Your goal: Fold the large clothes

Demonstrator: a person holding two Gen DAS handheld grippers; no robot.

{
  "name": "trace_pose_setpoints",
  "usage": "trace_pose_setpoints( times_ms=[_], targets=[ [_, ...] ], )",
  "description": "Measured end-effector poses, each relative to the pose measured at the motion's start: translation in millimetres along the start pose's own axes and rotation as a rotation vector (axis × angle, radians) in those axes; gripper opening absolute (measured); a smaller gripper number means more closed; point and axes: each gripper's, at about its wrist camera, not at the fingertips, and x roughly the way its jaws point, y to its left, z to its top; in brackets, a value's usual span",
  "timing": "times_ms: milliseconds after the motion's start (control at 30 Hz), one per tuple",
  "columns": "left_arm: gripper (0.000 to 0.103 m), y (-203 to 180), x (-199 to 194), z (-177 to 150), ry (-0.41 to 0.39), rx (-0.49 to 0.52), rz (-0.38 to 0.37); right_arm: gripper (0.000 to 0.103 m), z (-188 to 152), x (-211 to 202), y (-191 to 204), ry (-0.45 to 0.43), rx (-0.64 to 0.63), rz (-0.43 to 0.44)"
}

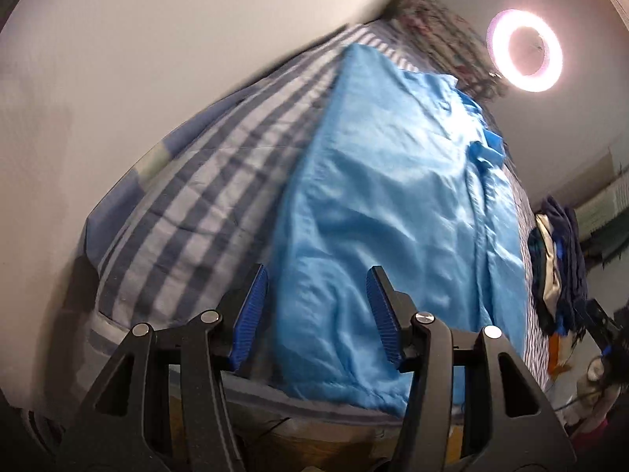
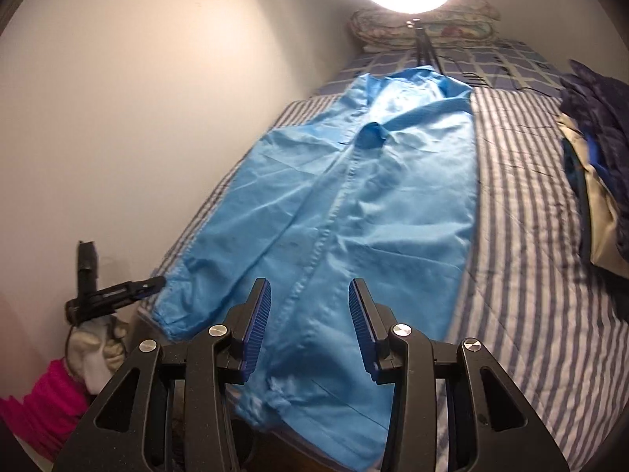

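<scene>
A big blue coat lies flat and long down the bed, nearer the wall-side edge, its hem at the near edge. The left tongs are apart with nothing in them. The right tongs are apart and empty too. A pile of clothes sits at the other edge.

No readable text, label, brand, number or sign appears in either wrist view; the patterned pillow at the head of the bed carries printed motifs too blurred to make out.
</scene>
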Motion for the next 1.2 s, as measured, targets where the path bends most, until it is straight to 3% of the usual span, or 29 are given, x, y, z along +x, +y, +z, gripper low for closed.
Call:
trace_pose_setpoints(
  times_ms=[433, 467, 500, 533, 733, 933, 1200],
  targets=[
    [0.051, -2.8, 34.3, 8.3, 0.079, 0.016, -0.002, 0.04, 23.3, 41.5, 19.0, 0.08, -0.051, 0.073],
    [0.044, -7.4, 35.9, 7.5, 0.073, 0.049, 0.023, 0.04, 25.4, 45.6, 20.3, 0.088, -0.054, 0.079],
    [0.021, -10.3, 37.2, 7.3, 0.073, 0.069, 0.036, 0.04, 27.7, 49.6, 21.6, 0.096, -0.058, 0.082],
    [0.005, -14.2, 39.9, 6.6, 0.078, 0.091, 0.043, 0.04, 29.8, 52.6, 22.8, 0.1, -0.061, 0.082],
    [0.002, -36.8, 24.2, 3.5, -0.012, 0.184, 0.021, 0.04, 57.6, 83.2, 31.9, 0.151, -0.081, 0.093],
    [0.002, -67.3, 5.1, -1.1, -0.102, 0.315, -0.005, 0.041, 110.3, 134.7, 51.0, 0.214, -0.074, 0.127],
    [0.001, -82.6, 10.6, 1.6, -0.092, 0.36, -0.071, 0.042, 160.3, 222.6, 94.2, 0.28, -0.098, 0.101]
  ],
)
